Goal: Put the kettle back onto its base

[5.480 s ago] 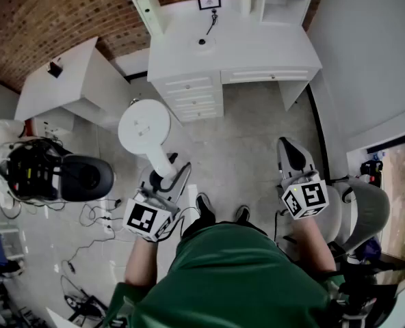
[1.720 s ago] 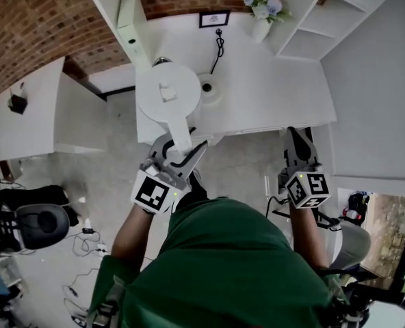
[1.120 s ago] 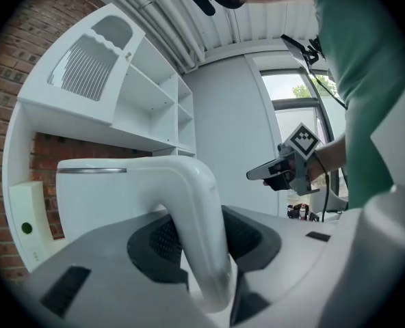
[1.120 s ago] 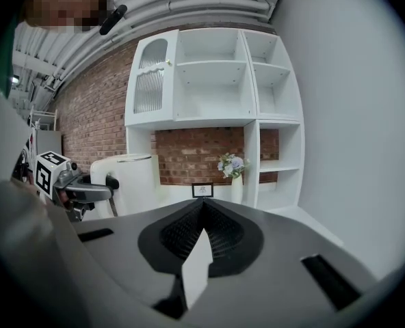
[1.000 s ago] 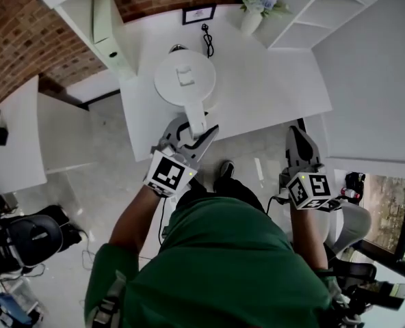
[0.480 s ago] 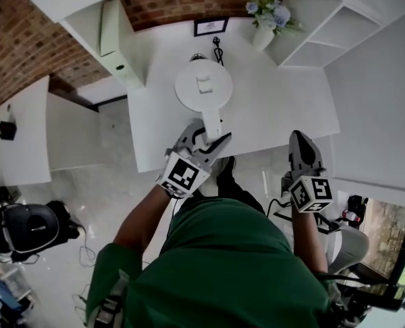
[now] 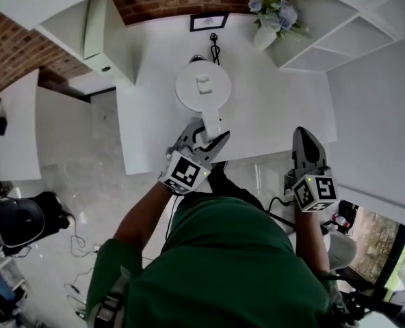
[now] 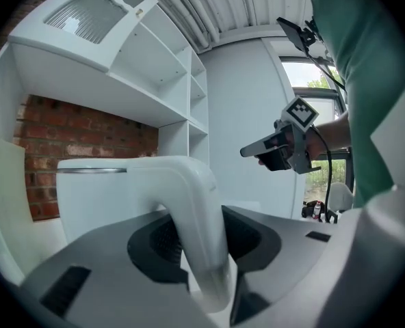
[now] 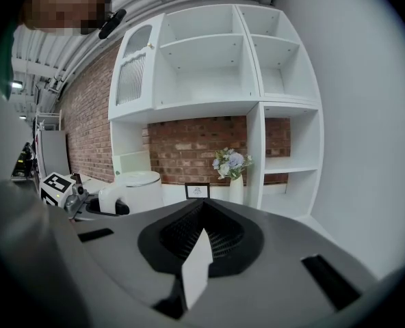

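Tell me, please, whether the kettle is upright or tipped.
Upright: the kettle shows its round lid from above; its rim runs level in the left gripper view.

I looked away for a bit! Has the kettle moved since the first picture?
Yes. The kettle, held by the left gripper, was over the floor; now it is over the white desk, close to the framed picture.

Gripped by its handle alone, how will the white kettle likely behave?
The kettle sits mostly beyond the left claw, so it probably pulls downward at the front. Its smooth, glossy handle may slip or twist in the grip. Contents unseen; weight uncertain.
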{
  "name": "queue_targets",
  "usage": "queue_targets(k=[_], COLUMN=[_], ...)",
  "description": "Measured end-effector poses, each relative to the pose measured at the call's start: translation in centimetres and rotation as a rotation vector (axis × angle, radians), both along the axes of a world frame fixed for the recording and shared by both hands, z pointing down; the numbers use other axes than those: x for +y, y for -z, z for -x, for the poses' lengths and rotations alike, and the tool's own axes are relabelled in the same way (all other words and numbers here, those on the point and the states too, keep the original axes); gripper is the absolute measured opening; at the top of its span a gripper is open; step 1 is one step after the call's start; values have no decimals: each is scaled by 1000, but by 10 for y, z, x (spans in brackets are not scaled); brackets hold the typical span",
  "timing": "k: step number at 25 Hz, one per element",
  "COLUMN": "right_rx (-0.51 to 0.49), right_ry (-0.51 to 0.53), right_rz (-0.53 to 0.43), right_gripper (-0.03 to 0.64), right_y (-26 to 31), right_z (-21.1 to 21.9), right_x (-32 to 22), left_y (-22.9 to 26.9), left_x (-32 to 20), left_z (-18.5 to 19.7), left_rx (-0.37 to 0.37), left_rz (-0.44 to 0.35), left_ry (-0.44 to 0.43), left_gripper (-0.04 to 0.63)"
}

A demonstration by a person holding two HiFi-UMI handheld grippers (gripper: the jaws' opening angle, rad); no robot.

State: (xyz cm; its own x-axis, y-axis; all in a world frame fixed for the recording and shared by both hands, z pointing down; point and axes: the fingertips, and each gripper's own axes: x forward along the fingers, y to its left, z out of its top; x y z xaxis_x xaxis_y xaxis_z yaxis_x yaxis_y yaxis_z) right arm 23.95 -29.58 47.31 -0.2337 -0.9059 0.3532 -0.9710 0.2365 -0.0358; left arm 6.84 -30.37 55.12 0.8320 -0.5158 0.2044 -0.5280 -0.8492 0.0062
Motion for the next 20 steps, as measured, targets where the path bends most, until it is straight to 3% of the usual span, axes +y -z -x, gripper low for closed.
queue_targets(k=[12, 20], right_rx=[12, 3], right_ry=[32, 38], right_rz=[23, 13], right_gripper=[12, 12], right_y=[-4, -2], right_z=[-6, -2], right_x=[-28, -22], left_y=[-13, -13], left_x=[-16, 0], left_z=[-14, -14], left_rx=[-4, 9], left_rz=[-4, 22], left_ry=[12, 21], left_gripper=[152, 152])
